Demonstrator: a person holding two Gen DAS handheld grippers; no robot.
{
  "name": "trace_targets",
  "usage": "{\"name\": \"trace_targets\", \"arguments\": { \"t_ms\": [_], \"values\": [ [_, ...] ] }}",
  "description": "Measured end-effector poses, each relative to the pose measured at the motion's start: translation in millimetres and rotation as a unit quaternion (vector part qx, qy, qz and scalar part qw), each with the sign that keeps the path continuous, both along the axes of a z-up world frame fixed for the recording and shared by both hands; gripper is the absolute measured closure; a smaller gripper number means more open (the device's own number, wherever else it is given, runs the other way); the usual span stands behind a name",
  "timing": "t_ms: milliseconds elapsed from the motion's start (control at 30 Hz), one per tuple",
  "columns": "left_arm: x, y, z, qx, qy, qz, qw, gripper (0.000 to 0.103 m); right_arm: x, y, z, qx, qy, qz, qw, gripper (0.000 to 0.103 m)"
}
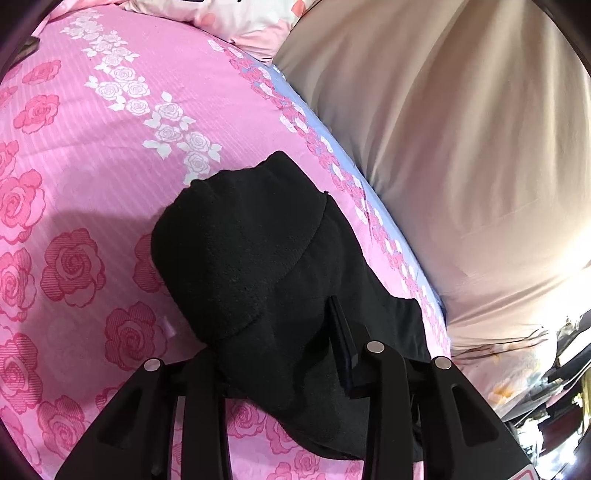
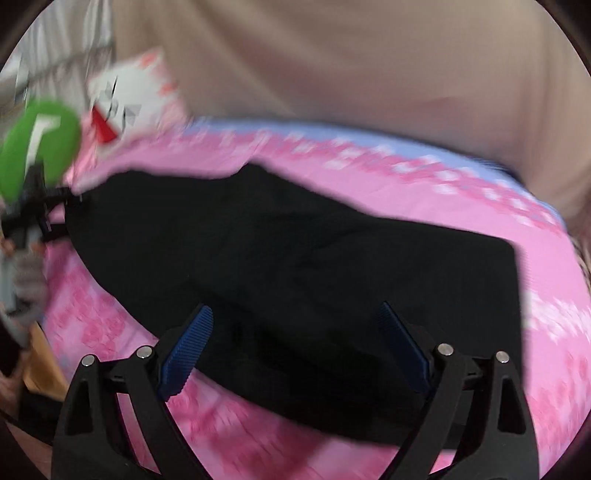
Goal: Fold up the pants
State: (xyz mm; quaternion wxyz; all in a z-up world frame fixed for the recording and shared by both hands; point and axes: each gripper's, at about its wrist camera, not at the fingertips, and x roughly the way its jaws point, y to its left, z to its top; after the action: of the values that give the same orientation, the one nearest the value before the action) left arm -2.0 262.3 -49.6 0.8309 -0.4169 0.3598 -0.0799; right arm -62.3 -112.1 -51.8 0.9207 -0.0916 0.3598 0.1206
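Reading nearest first, we found the left gripper point(image 1: 280, 354) closed on a black fold of the pants point(image 1: 258, 266); the right gripper point(image 2: 295, 347) stood wide open above them, empty. The pants lay already doubled lengthwise on the pink sheet point(image 1: 92, 155), probably one fold short. Beyond: a pillow point(image 1: 236, 18) and beige curtain point(image 1: 461, 147).
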Motion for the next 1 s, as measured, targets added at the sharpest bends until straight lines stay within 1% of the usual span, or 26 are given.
{"name": "trace_targets", "arguments": {
  "t_ms": [33,100,133,167,233,267,300,333,400,433,467,500,533,567,600,667,733,767,833,867,900,967,1000],
  "values": [
    [-1,2,-1,-0.003,-0.001,-0.001,1.0,0.071,11,1,-8,-0.007,0.016,-0.002,1.0,0.065],
    [-2,3,-2,-0.005,-0.004,-0.002,1.0,0.071,20,-4,1,0.03,0.023,-0.011,0.999,0.085],
    [-1,4,-1,-0.006,-0.005,-0.003,1.0,0.071,20,-7,12,0.043,0.016,-0.015,0.999,0.087],
    [0,5,-1,-0.007,-0.006,-0.004,0.9999,0.071,17,-6,30,0.058,-0.006,-0.016,0.998,0.087],
    [2,6,-3,-0.013,-0.008,-0.006,0.9999,0.071,14,-4,48,0.074,-0.022,-0.005,0.997,0.087],
    [3,7,-4,-0.016,-0.008,-0.007,0.9998,0.071,14,2,51,0.081,-0.021,0.005,0.996,0.087],
    [3,8,-6,-0.019,-0.009,-0.008,0.9998,0.071,21,7,44,0.08,-0.008,0.012,0.997,0.086],
    [2,9,-7,-0.022,-0.009,-0.009,0.9997,0.071,26,12,33,0.071,0.009,0.019,0.997,0.084],
    [2,10,-8,-0.025,-0.009,-0.009,0.9996,0.071,43,21,-7,0.039,0.056,0.012,0.998,0.078],
    [2,11,-9,-0.025,-0.008,-0.009,0.9996,0.07,40,20,-10,0.043,0.04,0.012,0.998,0.076],
    [2,11,-9,-0.024,-0.007,-0.008,0.9996,0.07,34,18,-6,0.056,0.035,0.015,0.998,0.066],
    [1,10,-7,-0.02,-0.008,-0.008,0.9997,0.07,31,15,-1,0.064,0.039,0.016,0.997,0.059],
    [1,8,-4,-0.012,-0.01,-0.009,0.9998,0.071,25,11,5,0.07,0.031,0.009,0.997,0.04],
    [1,6,-1,-0.003,-0.013,-0.009,0.9999,0.071,16,4,14,0.073,0.009,-0.002,0.997,0.025],
    [1,2,5,0.013,-0.019,-0.009,0.9997,0.075,9,-2,20,0.074,-0.003,-0.008,0.997,0.021],
    [-1,-7,21,0.044,-0.031,-0.007,0.9985,0.079,-1,-19,31,0.079,-0.019,-0.023,0.996,0.018],
    [-4,-16,41,0.055,-0.048,-0.009,0.9973,0.082,-9,-43,36,0.091,-0.028,-0.049,0.994,0.017],
    [-5,-23,55,0.062,-0.061,-0.014,0.9961,0.083,-13,-51,38,0.097,-0.033,-0.062,0.993,0.016],
    [-10,-46,98,0.089,-0.104,-0.035,0.99,0.086,-22,-73,40,0.108,-0.045,-0.087,0.989,0.016],
    [-15,-66,130,0.11,-0.14,-0.054,0.9826,0.092,-27,-86,42,0.114,-0.052,-0.101,0.987,0.016],
    [-21,-85,154,0.121,-0.171,-0.075,0.9749,0.098,-31,-96,43,0.119,-0.058,-0.112,0.985,0.016],
    [-32,-129,197,0.143,-0.22,-0.122,0.9573,0.098,-41,-118,45,0.136,-0.07,-0.132,0.979,0.015],
    [-38,-159,215,0.165,-0.241,-0.143,0.9456,0.095,-43,-128,44,0.142,-0.073,-0.14,0.977,0.015]
  ]
}}
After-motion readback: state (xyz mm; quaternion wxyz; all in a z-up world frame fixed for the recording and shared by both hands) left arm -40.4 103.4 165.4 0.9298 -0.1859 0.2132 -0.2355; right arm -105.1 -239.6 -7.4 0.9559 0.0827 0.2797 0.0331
